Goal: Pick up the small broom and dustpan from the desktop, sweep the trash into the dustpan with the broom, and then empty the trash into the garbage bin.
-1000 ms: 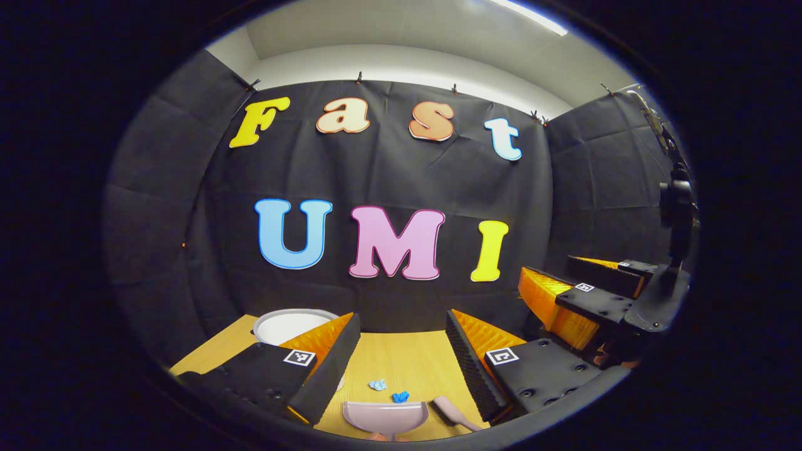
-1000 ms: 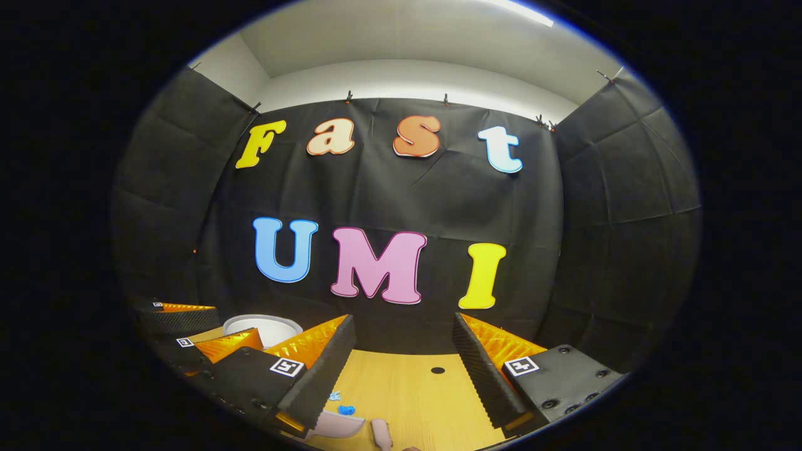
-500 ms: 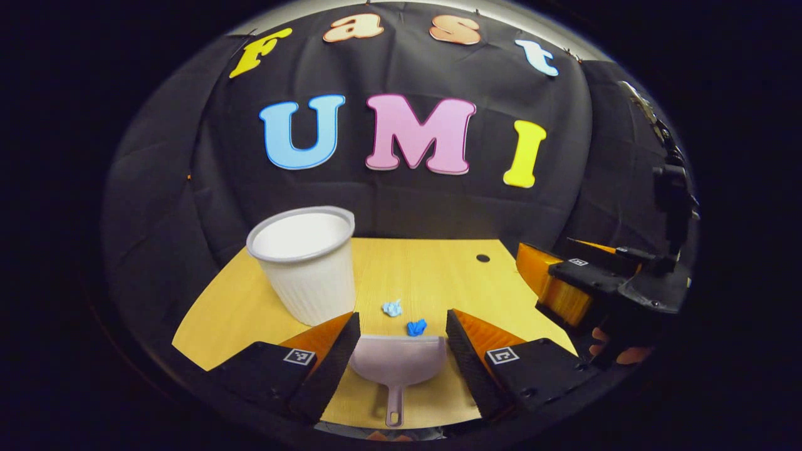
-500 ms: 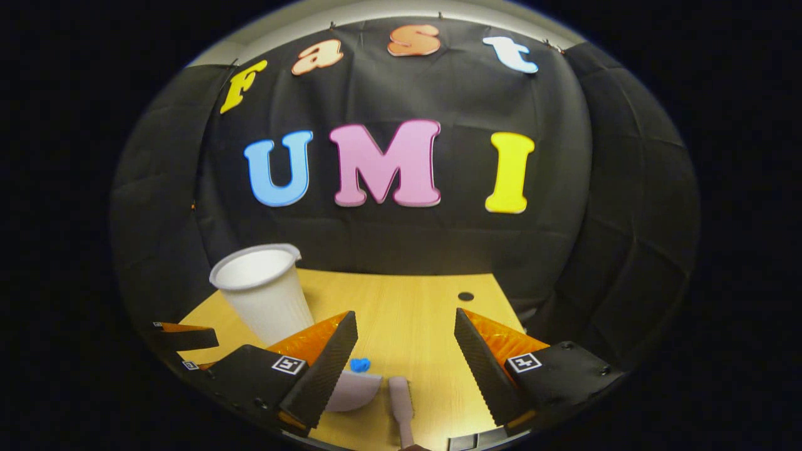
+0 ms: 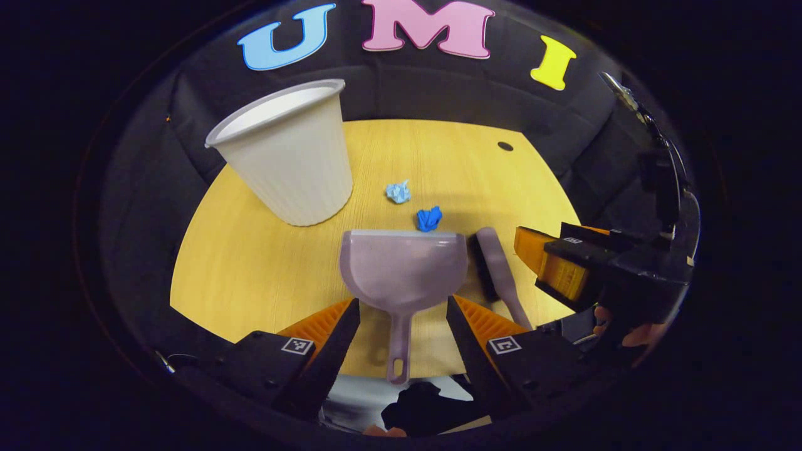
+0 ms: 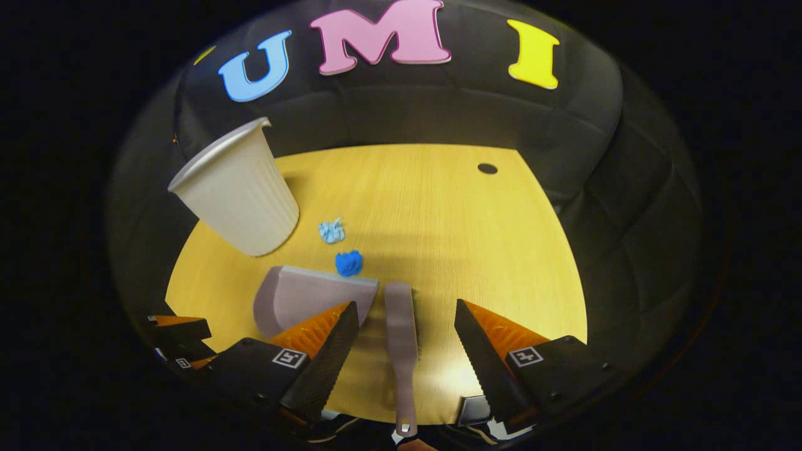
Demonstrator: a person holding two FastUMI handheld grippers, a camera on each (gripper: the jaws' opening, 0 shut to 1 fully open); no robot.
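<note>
A mauve dustpan lies flat on the wooden desktop, handle toward me. My left gripper is open above its handle, one finger on each side, not touching. The small mauve broom lies just right of the dustpan. My right gripper is open over the broom's handle, not touching. Two bits of trash sit beyond the dustpan's lip: a dark blue wad and a pale blue wad. A white ribbed bin stands at the left.
The desktop has a small dark hole near its far right corner. Black cloth walls close in the back and sides. The right gripper and a hand holding it show at the right of the left gripper view.
Both grippers have tilted down and come lower over the desk. The dustpan handle now lies between the left fingers and the broom handle between the right fingers.
</note>
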